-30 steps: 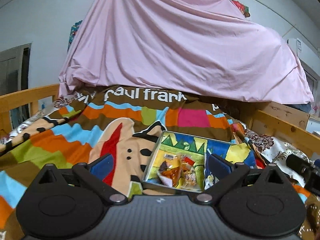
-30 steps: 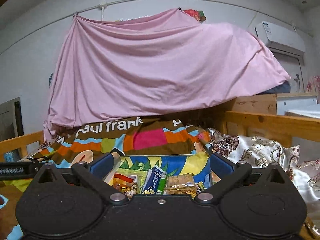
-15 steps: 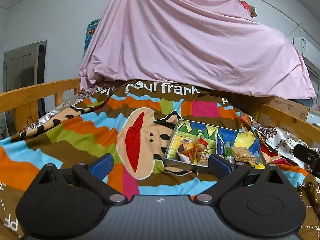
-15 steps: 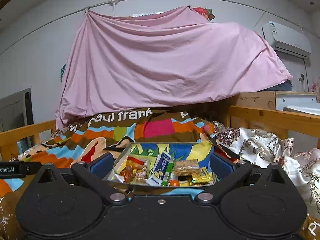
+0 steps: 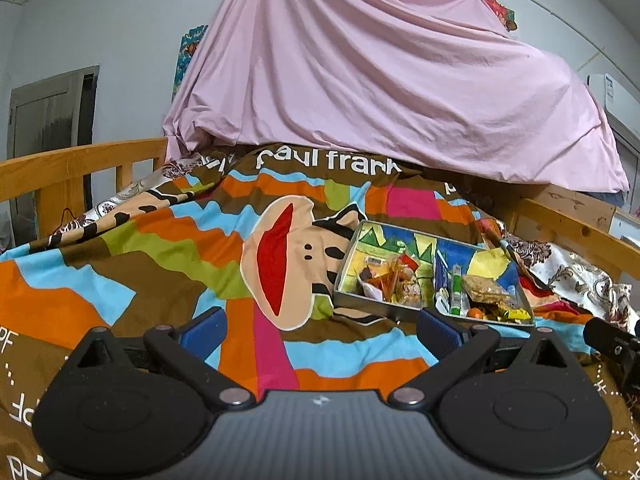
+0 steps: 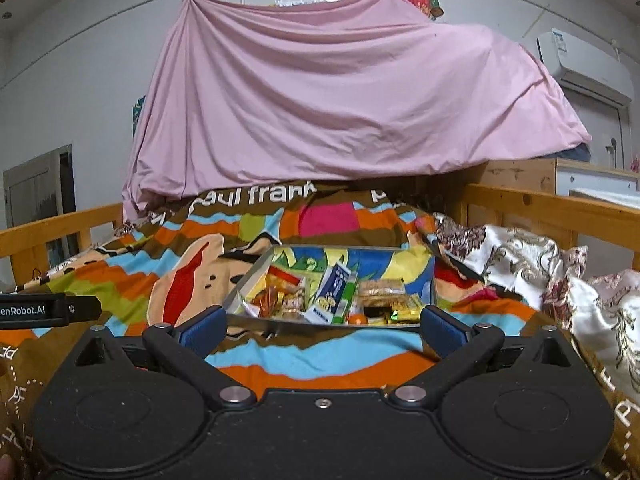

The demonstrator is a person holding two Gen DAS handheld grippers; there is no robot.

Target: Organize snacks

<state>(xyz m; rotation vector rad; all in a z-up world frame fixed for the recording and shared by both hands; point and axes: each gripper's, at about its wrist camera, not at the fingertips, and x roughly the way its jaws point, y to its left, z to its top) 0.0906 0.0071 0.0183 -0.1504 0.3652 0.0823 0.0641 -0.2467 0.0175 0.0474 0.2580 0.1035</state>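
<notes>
A shallow tray (image 5: 376,306) (image 6: 248,285) with a colourful lining rests on the striped bedspread, full of several snacks: orange wrapped sweets (image 5: 390,280) (image 6: 276,298), a blue-and-white box (image 6: 331,291), a green tube (image 5: 455,300) and a pack of crackers (image 5: 486,289) (image 6: 380,289). My left gripper (image 5: 322,330) is open and empty, hanging above the bedspread short of the tray and to its left. Directly in front of the tray's near rim, my right gripper (image 6: 323,325) is open too, with nothing between its fingers.
The multicoloured bedspread (image 5: 160,264) covers a bed with wooden rails (image 5: 72,168) (image 6: 552,204) on both sides. A pink sheet (image 5: 380,80) drapes a large heap behind. Floral fabric (image 6: 520,264) lies right of the tray. The other gripper's body (image 6: 44,310) shows at left.
Both grippers have drawn back from the tray and lifted, so it looks smaller and farther off. The left view has swung left, showing more bedspread. Both stay open.
</notes>
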